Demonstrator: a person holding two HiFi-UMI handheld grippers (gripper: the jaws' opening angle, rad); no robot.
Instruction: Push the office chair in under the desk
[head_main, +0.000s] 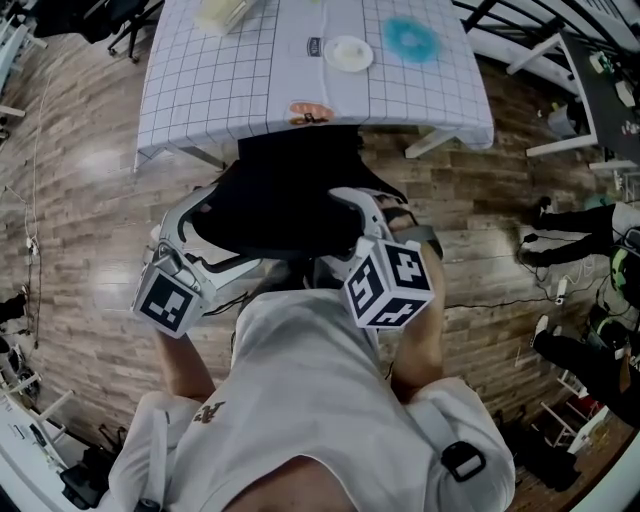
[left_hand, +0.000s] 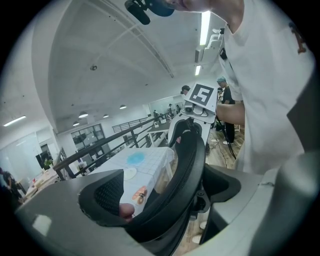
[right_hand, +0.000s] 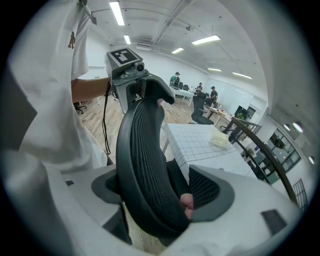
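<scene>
While left gripper (left_hand: 161, 194), right gripper (right_hand: 159, 192) clamp office chair (head_main: 285, 200), desk (head_main: 230, 90) ahead.

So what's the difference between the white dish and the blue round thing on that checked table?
The white dish is plain; the blue disc is mottled, with a paler centre. The blue disc looks slightly wider than the white dish. The white dish lies near the middle of the checked cloth, the blue disc further right. Both are round, lie flat on it and do not touch.
</scene>
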